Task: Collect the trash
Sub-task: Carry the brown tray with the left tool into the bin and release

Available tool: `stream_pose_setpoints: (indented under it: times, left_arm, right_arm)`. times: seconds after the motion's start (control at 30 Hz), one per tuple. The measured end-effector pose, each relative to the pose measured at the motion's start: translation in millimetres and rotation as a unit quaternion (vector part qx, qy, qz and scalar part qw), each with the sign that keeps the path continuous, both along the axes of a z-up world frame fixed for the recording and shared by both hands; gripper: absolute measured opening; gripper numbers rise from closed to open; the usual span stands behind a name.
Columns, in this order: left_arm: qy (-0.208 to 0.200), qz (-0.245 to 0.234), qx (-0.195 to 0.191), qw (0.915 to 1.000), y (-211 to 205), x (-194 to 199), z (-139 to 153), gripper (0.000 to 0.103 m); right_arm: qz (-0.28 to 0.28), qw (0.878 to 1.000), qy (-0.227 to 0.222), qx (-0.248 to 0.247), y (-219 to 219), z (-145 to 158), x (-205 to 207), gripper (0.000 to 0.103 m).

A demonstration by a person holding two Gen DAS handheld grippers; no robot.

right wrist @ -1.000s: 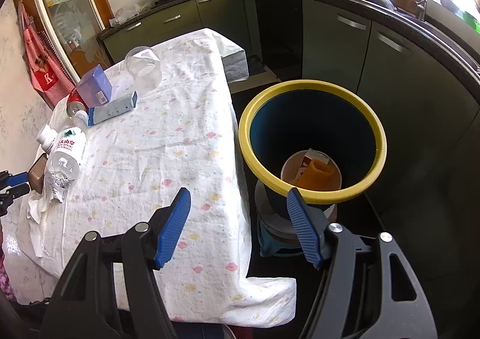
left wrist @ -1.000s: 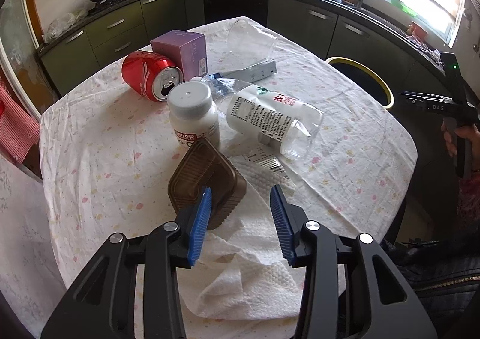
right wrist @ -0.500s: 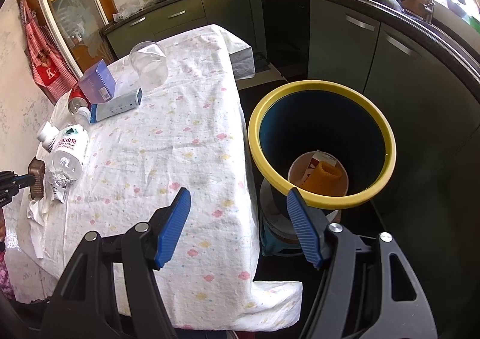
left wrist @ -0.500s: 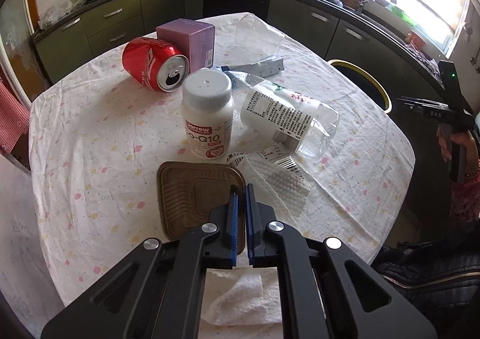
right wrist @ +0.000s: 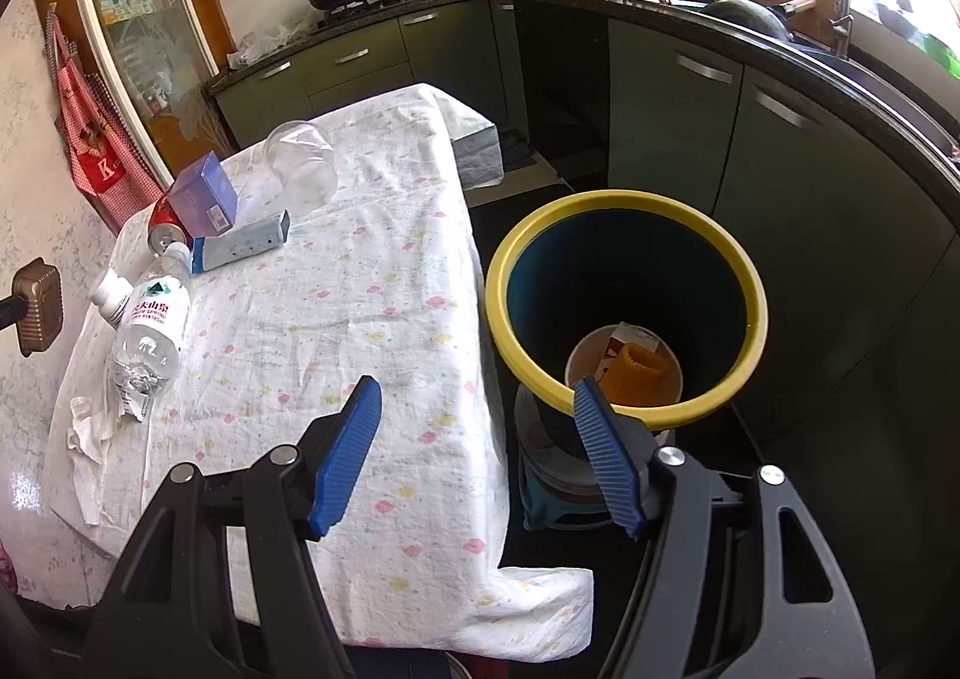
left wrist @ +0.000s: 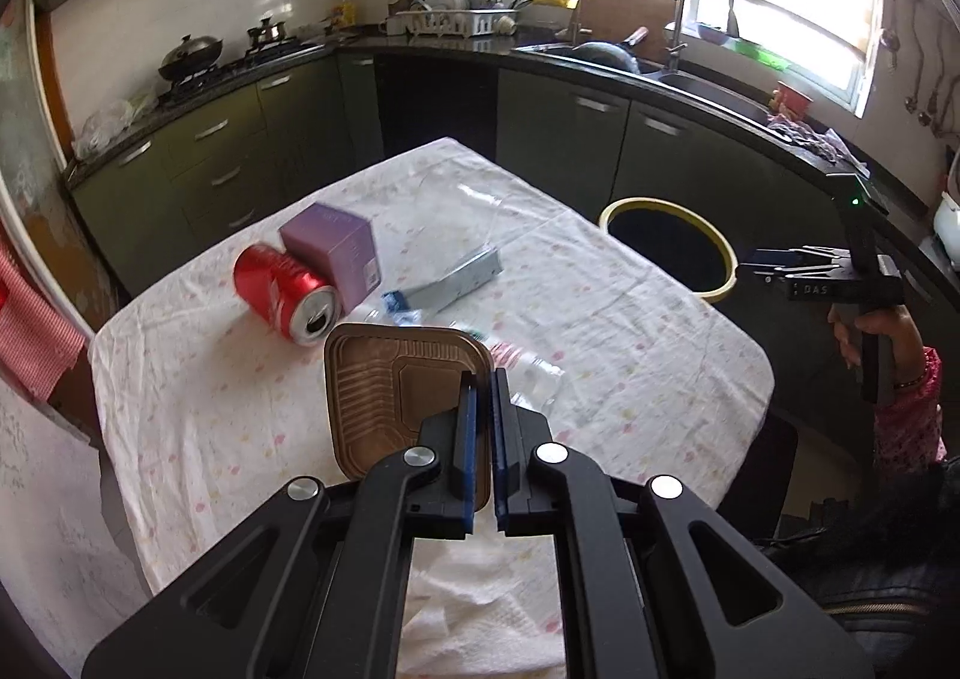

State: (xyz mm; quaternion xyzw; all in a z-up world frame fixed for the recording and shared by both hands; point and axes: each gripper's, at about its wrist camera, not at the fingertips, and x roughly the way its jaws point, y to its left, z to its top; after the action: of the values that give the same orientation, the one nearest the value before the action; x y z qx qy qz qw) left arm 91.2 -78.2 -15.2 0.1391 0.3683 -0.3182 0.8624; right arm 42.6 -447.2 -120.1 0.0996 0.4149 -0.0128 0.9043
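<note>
My left gripper (left wrist: 482, 442) is shut on the rim of a brown plastic tray (left wrist: 399, 382) and holds it lifted above the table; the tray also shows at the left edge of the right wrist view (right wrist: 39, 304). My right gripper (right wrist: 474, 454) is open and empty, held off the table's side near the yellow-rimmed blue bin (right wrist: 624, 211), which holds a cup and some trash. The bin also shows in the left wrist view (left wrist: 723, 253). On the table lie a red can (left wrist: 282, 292), a purple box (left wrist: 336, 250), a flat blue-grey box (right wrist: 240, 247), a clear water bottle (right wrist: 150, 328) and a white pill bottle (right wrist: 111, 295).
A clear plastic cup (right wrist: 300, 162) lies on its side at the table's far end. A crumpled paper towel (left wrist: 480, 607) lies at the near table edge. The flowered tablecloth (right wrist: 372, 283) hangs over the edges. Kitchen cabinets and a sink counter (left wrist: 690, 78) curve round behind.
My left gripper closed on the brown tray's rim and lifted it up off the table. The right gripper stayed open and shifted slightly near the bin.
</note>
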Motion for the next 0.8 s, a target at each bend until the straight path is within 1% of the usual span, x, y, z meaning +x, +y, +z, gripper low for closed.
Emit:
stream_pose_setpoints:
  times: [0.1, 0.23, 0.33, 0.47, 0.57, 0.63, 0.7, 0.77, 0.8]
  left_arm:
    - [0.002, -0.044, -0.006, 0.999, -45, 8, 13, 0.005]
    - [0.011, -0.107, -0.009, 0.9942, -120, 22, 17, 0.005]
    - [0.026, -0.157, -0.001, 0.9872, -187, 29, 10, 0.005]
    - [0.054, -0.21, 0.023, 0.976, -277, 40, -10, 0.005]
    - [0.072, -0.224, 0.035, 0.9712, -333, 55, -31, 0.005]
    - [0.085, -0.224, 0.038, 0.9701, -364, 66, -46, 0.005]
    - [0.107, -0.226, 0.041, 0.9674, -390, 76, -61, 0.005]
    - [0.121, -0.217, 0.045, 0.9677, -408, 85, -75, 0.005]
    - [0.122, -0.211, 0.05, 0.9684, -415, 89, -82, 0.008]
  right_arm:
    - [-0.025, 1.0, -0.008, 0.003, -20, 0, -10, 0.063]
    - [-0.059, 0.998, -0.016, 0.018, -51, -5, -25, 0.063]
    - [-0.083, 0.996, -0.017, 0.031, -73, -13, -36, 0.063]
    - [-0.114, 0.992, -0.018, 0.049, -102, -25, -50, 0.063]
    - [-0.132, 0.989, -0.015, 0.06, -119, -35, -59, 0.063]
    - [-0.142, 0.988, -0.012, 0.066, -128, -41, -64, 0.063]
    - [-0.151, 0.986, -0.008, 0.072, -136, -46, -68, 0.063]
    - [-0.158, 0.985, -0.005, 0.075, -142, -50, -71, 0.063]
    - [-0.161, 0.984, -0.004, 0.076, -144, -52, -72, 0.063]
